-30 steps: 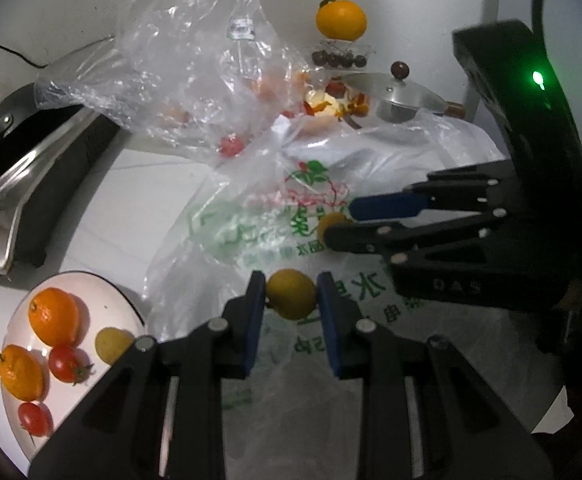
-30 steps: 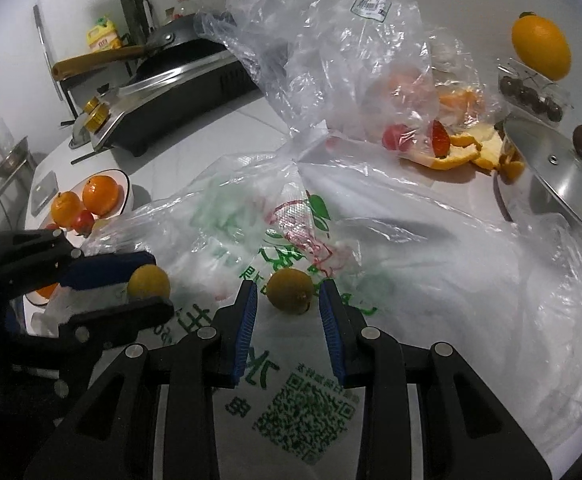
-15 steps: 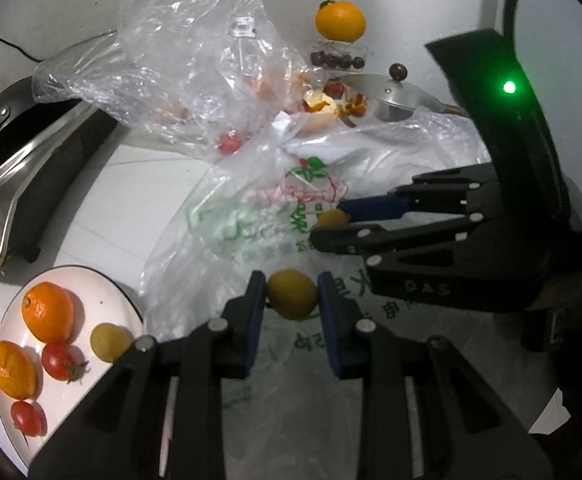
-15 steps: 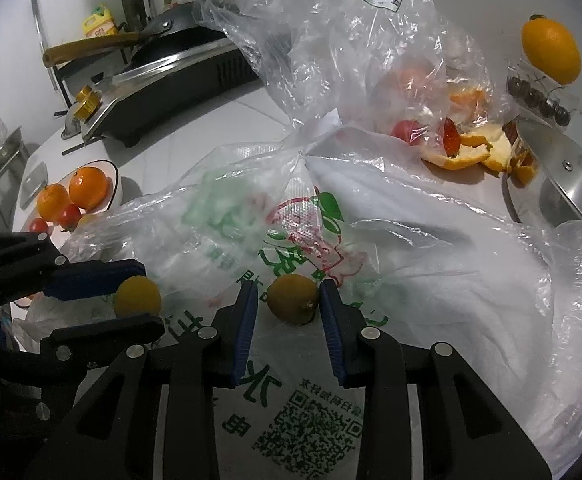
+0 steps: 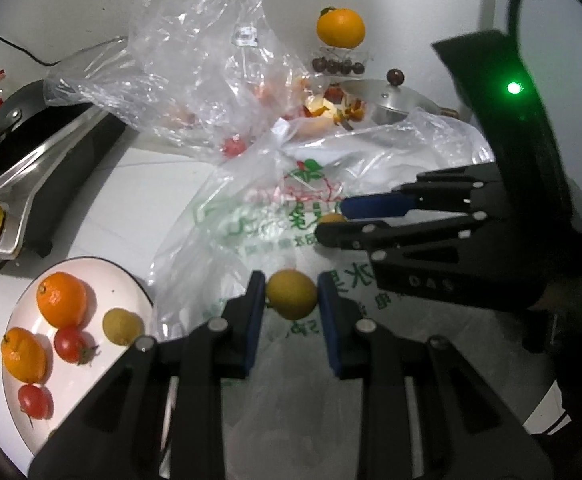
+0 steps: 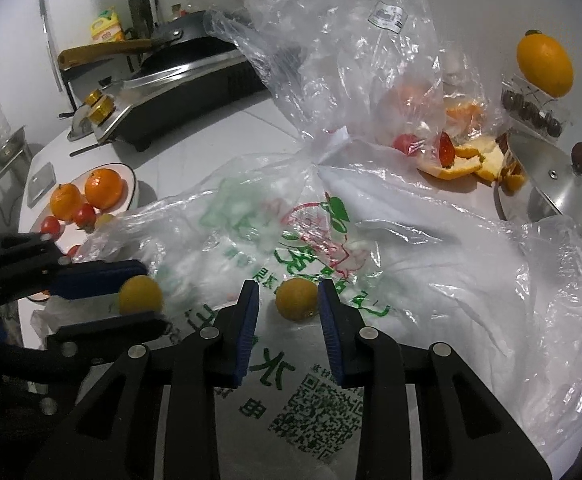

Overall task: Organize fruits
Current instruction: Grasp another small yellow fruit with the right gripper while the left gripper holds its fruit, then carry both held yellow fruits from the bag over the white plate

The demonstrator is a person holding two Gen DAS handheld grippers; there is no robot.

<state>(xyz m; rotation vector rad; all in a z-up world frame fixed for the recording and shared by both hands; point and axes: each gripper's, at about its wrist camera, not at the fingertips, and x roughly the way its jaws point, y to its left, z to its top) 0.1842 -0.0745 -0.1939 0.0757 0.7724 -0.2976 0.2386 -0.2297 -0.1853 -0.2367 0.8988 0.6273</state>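
My left gripper [image 5: 291, 298] is shut on a small yellow fruit [image 5: 291, 294], held above a printed plastic bag [image 5: 259, 216]. It also shows in the right wrist view [image 6: 141, 300] with its fruit [image 6: 140, 294]. My right gripper [image 6: 289, 300] is shut on a second small yellow fruit [image 6: 297, 299]; it shows at right in the left wrist view [image 5: 333, 226]. A white plate [image 5: 131, 292] at lower left holds two oranges [image 5: 61, 300], cherry tomatoes [image 5: 69, 345] and a yellow fruit [image 5: 121, 326].
A clear bag [image 5: 195, 60] with fruit stands behind. An orange [image 5: 341, 28] sits on a box of dark fruits [image 5: 337, 66] by the wall. A pot lid [image 6: 559, 192], orange peels [image 6: 463, 160] and a stove with a pan [image 6: 187, 64] surround the bags.
Both grippers have stayed shut on their fruits. The left gripper has shifted a little left toward the plate, which fills more of its view.
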